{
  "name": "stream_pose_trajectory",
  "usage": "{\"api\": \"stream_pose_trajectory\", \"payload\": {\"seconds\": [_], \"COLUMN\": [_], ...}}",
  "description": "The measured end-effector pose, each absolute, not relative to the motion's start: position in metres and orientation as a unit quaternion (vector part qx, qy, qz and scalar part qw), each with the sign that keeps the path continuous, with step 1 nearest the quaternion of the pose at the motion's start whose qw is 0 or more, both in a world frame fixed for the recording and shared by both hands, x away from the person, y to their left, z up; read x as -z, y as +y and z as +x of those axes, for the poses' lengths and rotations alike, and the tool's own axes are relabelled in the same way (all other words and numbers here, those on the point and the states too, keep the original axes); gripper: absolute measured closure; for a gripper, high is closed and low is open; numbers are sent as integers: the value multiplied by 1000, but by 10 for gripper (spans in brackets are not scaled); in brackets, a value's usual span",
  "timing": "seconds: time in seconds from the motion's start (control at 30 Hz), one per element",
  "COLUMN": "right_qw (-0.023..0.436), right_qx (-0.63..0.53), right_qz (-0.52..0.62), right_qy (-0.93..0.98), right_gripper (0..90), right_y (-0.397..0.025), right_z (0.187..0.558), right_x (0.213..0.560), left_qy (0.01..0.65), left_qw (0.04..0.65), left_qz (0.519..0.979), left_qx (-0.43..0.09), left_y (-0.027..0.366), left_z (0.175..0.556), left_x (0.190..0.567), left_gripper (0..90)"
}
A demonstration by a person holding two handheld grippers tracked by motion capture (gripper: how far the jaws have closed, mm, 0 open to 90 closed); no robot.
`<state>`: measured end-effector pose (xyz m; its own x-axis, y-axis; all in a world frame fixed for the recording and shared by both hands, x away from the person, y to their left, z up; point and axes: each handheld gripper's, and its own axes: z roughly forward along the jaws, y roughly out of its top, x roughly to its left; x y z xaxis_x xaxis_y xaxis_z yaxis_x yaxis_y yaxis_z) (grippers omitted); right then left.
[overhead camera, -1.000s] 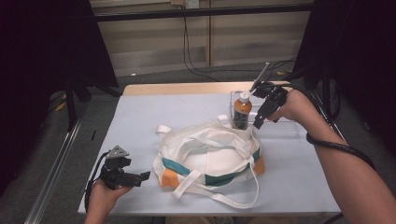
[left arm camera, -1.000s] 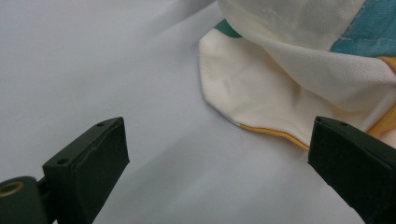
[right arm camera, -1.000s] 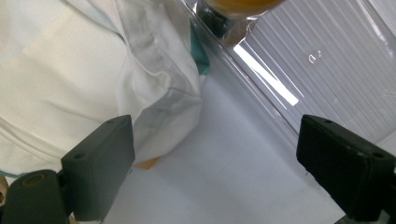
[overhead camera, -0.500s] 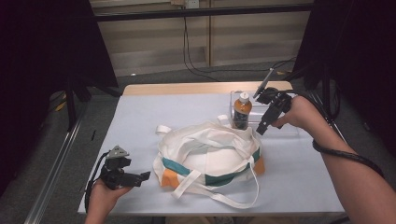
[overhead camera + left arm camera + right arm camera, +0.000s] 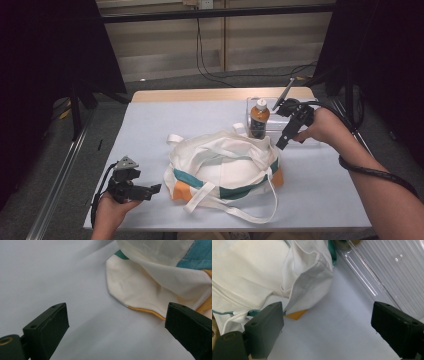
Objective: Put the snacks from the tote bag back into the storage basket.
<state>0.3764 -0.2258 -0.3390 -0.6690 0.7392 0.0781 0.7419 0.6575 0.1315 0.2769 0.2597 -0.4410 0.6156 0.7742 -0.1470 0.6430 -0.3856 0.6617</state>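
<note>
A white tote bag [image 5: 225, 165] with teal and orange panels and loose white straps lies in the middle of the pale blue table [image 5: 165, 125]. A brown bottle [image 5: 259, 119] with a white cap stands upright in a clear plastic tray [image 5: 300, 131] just behind the bag. My right gripper [image 5: 281, 144] hangs open, jaws pointing down beside the bag's right rim [image 5: 312, 272], with nothing between them. My left gripper [image 5: 155, 189] rests open near the table's front left, its jaws facing the bag's left corner [image 5: 135, 290].
The tray's ribbed clear wall [image 5: 387, 272] lies just right of my right gripper. A metal rail [image 5: 60, 175] runs along the floor left of the table. Cables [image 5: 210, 55] trail on the floor behind it. Dark curtains flank both sides.
My right gripper has come away from the bottle's top and dropped down toward me to the bag's right rim. The left gripper has stayed still.
</note>
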Motion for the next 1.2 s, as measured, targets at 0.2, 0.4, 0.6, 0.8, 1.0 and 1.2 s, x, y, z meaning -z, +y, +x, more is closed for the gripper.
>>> {"api": "stream_pose_trajectory", "payload": {"seconds": [0.2, 0.4, 0.6, 0.8, 1.0, 1.2], "right_qw": [7, 11, 12, 11, 15, 16], "right_qx": [77, 80, 78, 86, 92, 92], "right_qz": [-400, -400, -393, -393, -391, -389], "right_qy": [-913, -913, -916, -915, -916, -917], "right_gripper": [107, 106, 105, 104, 104, 103], "right_y": [-228, -229, -233, -235, -241, -242], "right_z": [370, 363, 356, 350, 344, 337], "right_x": [339, 342, 346, 349, 356, 362], "left_qy": [427, 429, 422, 424, 428, 428], "left_qw": [351, 350, 340, 342, 346, 344], "left_qz": [828, 827, 835, 834, 830, 831], "left_qx": [-95, -93, -91, -93, -91, -92], "left_y": [260, 259, 260, 259, 258, 257], "left_z": [277, 277, 277, 277, 277, 277], "left_x": [441, 441, 441, 441, 442, 442], "left_gripper": [48, 48, 48, 48, 48, 48]}}
